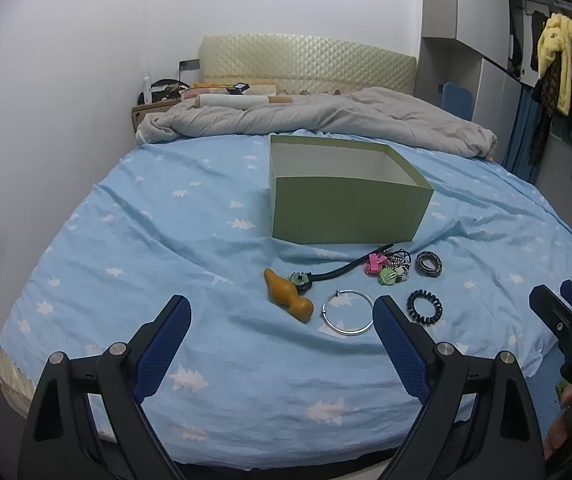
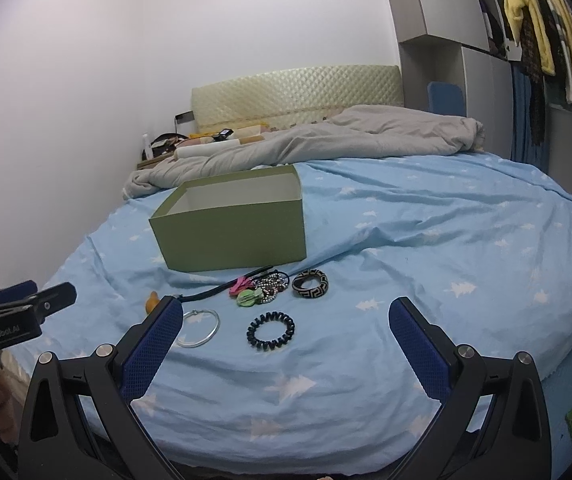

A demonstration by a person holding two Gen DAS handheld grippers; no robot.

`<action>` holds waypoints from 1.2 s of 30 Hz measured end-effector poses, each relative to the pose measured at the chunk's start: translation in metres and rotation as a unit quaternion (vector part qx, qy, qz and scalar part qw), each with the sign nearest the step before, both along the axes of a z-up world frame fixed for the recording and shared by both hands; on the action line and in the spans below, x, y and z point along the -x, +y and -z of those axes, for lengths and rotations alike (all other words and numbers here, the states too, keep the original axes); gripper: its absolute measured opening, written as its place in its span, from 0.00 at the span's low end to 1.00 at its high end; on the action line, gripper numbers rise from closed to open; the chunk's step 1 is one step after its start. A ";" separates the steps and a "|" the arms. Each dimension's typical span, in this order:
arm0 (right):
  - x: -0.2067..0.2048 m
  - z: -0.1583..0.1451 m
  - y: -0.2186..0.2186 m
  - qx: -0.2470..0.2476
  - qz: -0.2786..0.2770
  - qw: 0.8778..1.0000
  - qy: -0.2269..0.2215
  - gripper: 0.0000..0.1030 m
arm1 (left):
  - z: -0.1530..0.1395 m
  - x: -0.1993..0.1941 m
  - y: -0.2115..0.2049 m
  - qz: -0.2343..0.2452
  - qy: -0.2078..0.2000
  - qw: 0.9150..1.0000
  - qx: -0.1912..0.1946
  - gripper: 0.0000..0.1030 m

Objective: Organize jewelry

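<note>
Both sets of fingers, left gripper point(image 1: 281, 316) and right gripper point(image 2: 286, 320), stand wide and empty. Black coiled hair tie point(image 2: 270, 331) lies just ahead between the right fingers; recommend lowering astride it, then carrying to the open green cardboard box point(image 2: 231, 236).

Home bedroom: bed point(image 2: 406, 240) with padded headboard point(image 2: 294, 92), rumpled duvet point(image 2: 366, 132), probably an open wardrobe's hanging clothes point(image 2: 542, 28).

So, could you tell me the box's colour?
Olive green box, white inside; clearest in the right wrist view.

orange piece point(image 2: 151, 303) mostly hidden behind tool finger
</note>
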State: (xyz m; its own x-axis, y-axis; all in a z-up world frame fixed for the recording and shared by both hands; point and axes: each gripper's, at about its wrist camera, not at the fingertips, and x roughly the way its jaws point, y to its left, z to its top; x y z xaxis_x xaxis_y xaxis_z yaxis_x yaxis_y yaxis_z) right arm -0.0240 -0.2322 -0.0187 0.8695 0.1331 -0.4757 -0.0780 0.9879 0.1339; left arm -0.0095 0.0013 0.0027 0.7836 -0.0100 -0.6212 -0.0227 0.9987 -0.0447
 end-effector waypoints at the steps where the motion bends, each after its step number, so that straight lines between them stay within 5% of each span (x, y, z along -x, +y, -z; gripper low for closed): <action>1: 0.000 0.000 0.001 0.001 0.000 1.000 -0.001 1.00 | 0.000 0.000 0.000 0.000 0.002 1.000 0.001 0.90; 36: 0.002 0.008 0.004 0.013 0.003 1.000 0.008 1.00 | 0.000 -0.002 0.007 0.002 0.007 1.000 -0.009 0.90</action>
